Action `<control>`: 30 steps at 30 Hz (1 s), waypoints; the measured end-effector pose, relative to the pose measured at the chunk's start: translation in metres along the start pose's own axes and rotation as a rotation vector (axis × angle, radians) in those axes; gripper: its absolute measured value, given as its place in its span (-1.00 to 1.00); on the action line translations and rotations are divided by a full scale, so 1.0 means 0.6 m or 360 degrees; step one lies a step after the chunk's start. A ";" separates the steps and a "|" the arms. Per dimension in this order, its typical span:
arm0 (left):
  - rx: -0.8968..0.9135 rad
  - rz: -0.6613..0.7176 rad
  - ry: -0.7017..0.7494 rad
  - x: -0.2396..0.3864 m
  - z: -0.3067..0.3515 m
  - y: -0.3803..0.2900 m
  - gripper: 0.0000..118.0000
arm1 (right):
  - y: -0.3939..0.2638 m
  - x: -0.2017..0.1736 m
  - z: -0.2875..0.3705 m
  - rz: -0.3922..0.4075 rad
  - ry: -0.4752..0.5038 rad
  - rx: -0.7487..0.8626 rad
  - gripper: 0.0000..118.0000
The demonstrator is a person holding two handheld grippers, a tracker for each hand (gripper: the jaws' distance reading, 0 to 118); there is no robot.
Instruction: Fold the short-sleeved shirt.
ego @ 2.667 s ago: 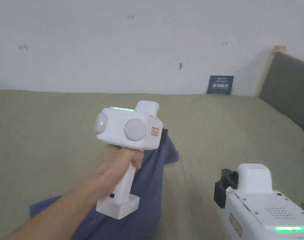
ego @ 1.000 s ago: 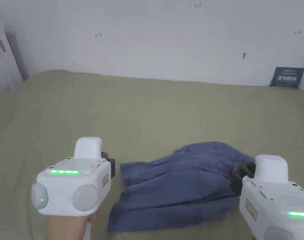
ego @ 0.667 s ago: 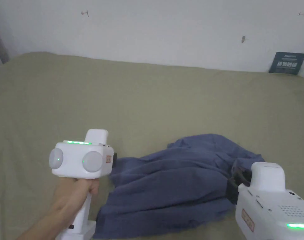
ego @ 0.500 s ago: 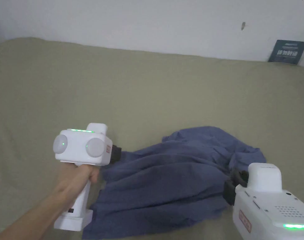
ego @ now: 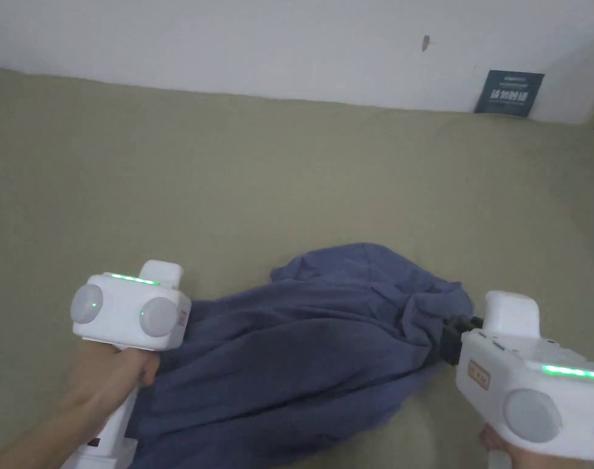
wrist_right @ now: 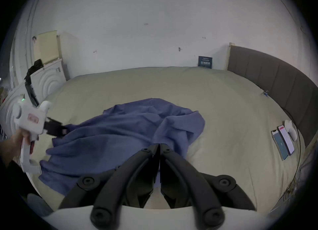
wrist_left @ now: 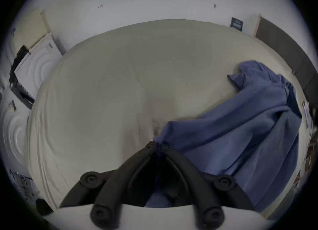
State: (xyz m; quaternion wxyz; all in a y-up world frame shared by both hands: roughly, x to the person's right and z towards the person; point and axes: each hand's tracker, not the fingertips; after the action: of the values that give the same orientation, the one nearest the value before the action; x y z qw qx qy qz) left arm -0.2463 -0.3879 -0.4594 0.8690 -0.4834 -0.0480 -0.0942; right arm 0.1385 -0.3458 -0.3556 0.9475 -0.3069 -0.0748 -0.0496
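The crumpled blue cotton short-sleeved shirt (ego: 301, 342) lies on the olive-green bed (ego: 259, 183), near its front edge. The left gripper (wrist_left: 159, 145) and the right gripper (wrist_right: 159, 146) each pinch one end of it. If one pinch is thin, the cloth may slip out during spreading.

In the head view the left gripper (ego: 185, 317) has its jaws hidden behind its own white housing, and the right gripper (ego: 451, 339) shows little more than a dark stub against the shirt (ego: 301, 348). The shirt's near hem runs off the bottom edge. Beyond the right gripper, the dark sign (ego: 508, 93) carries print too small to tell.
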 end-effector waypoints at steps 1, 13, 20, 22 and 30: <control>0.0006 0.0017 -0.0015 -0.006 -0.001 -0.002 -0.94 | 0.019 0.021 -0.020 -0.0004 -0.0027 -0.0036 -0.89; -0.0032 0.0201 -0.0199 -0.033 -0.015 0.006 -0.94 | 0.098 0.110 -0.234 -0.0107 -0.0076 -0.0394 0.75; -0.0009 0.0174 -0.0187 -0.029 -0.026 0.005 -0.94 | 0.069 0.094 -0.271 -0.0001 -0.0079 -0.0554 0.73; 0.0011 0.0176 -0.0174 -0.026 -0.026 0.002 -0.94 | 0.078 0.094 -0.252 0.0022 -0.0006 -0.0523 0.33; 0.0044 0.0295 -0.0200 -0.075 0.035 0.019 -0.94 | 0.125 0.078 -0.129 0.0178 0.0014 -0.0327 -0.80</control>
State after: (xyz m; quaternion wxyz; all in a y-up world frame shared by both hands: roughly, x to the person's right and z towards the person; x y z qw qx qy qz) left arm -0.2877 -0.3590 -0.4659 0.8758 -0.4787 -0.0589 0.0177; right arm 0.2037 -0.3333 -0.4527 0.9127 -0.4058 -0.0477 -0.0053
